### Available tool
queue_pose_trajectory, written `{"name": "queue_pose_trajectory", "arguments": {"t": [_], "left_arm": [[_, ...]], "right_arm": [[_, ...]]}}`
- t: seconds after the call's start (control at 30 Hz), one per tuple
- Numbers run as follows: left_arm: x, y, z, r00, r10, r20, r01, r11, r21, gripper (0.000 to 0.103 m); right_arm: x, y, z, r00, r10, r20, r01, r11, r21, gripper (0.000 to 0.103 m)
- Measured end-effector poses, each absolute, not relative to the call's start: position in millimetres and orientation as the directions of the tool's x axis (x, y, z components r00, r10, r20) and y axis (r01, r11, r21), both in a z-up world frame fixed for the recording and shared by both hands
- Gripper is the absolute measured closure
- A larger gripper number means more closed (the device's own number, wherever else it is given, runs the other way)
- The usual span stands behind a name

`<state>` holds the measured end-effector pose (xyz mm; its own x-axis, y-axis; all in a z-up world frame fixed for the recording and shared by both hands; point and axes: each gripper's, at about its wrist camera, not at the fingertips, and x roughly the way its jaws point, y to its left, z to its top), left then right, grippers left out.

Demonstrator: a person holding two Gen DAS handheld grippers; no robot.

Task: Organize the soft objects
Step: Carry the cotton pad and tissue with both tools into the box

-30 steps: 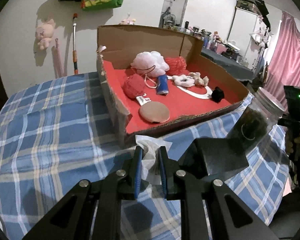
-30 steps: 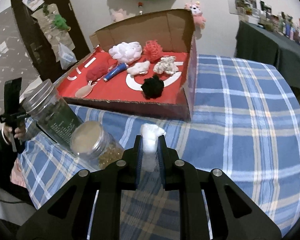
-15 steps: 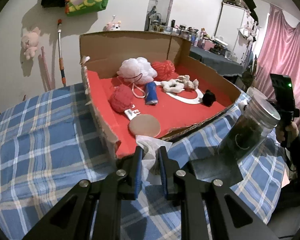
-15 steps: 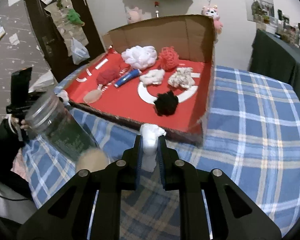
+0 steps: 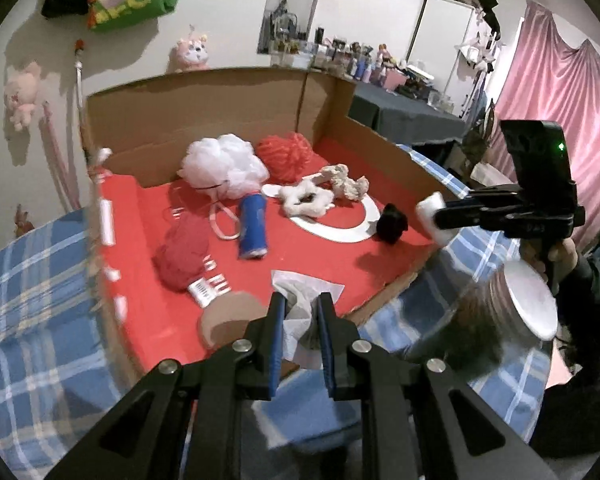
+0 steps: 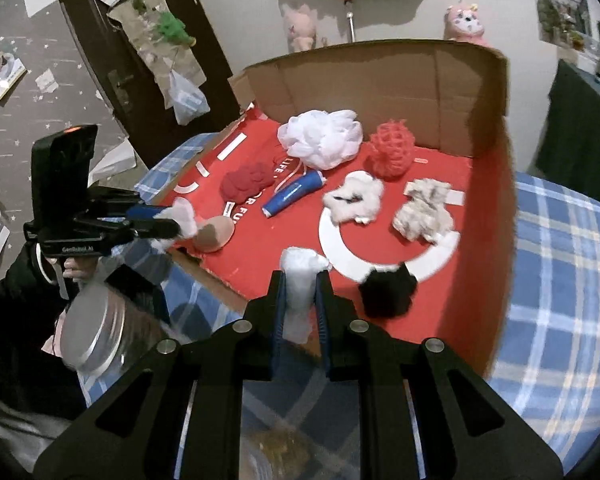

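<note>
Over the near edge of the cardboard box (image 5: 204,120), at about six o'clock in each wrist view, both grippers carry something soft toward the red floor inside. The left gripper (image 5: 298,312) has its jaws pinched on a crumpled white tissue (image 5: 300,296), which hangs just past the box's front lip, beside a tan round puff (image 5: 224,316). The right gripper (image 6: 300,292) is clamped on a white cotton wad (image 6: 300,280), held above the front edge near a black pompom (image 6: 388,292) at four o'clock. Each piece is gripped by its middle, likely so it cannot slip while being carried in. Already lying in the box are a white mesh sponge (image 6: 320,140), a red mesh ball (image 6: 390,150), a red yarn clump (image 6: 246,180) and a blue tube (image 6: 292,194), so the box appears to be the collecting place. A jar (image 5: 480,320) stands outside it at four o'clock on the checked cloth (image 5: 32,280).
</note>
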<state>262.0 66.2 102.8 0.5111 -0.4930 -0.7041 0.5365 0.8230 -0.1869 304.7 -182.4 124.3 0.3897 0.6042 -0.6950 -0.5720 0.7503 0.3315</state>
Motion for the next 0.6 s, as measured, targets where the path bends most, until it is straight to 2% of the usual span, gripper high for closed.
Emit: {"name": "queue_pose_trajectory", "arguments": {"t": [0.2,0.43,0.6], "left_arm": [[293,37,101,0.43,-0.502,-0.75,0.543,0.808,-0.229,0.086],[318,7,87,0.367,-0.436,-0.822,0.531,0.824,-0.2,0.086],[332,-5,76,0.33,-0.386,-0.861,0.519,0.836,-0.176,0.086]], "right_arm": [[338,-159,119,0.314,0.568,-0.761,-0.562,0.757,0.333,0.089],[364,-136,99,0.247,0.476,-0.844,-0.532,0.795,0.292,0.089],[373,-128,90,0.225,0.447,-0.866,-0.516,0.809,0.284,0.089]]}}
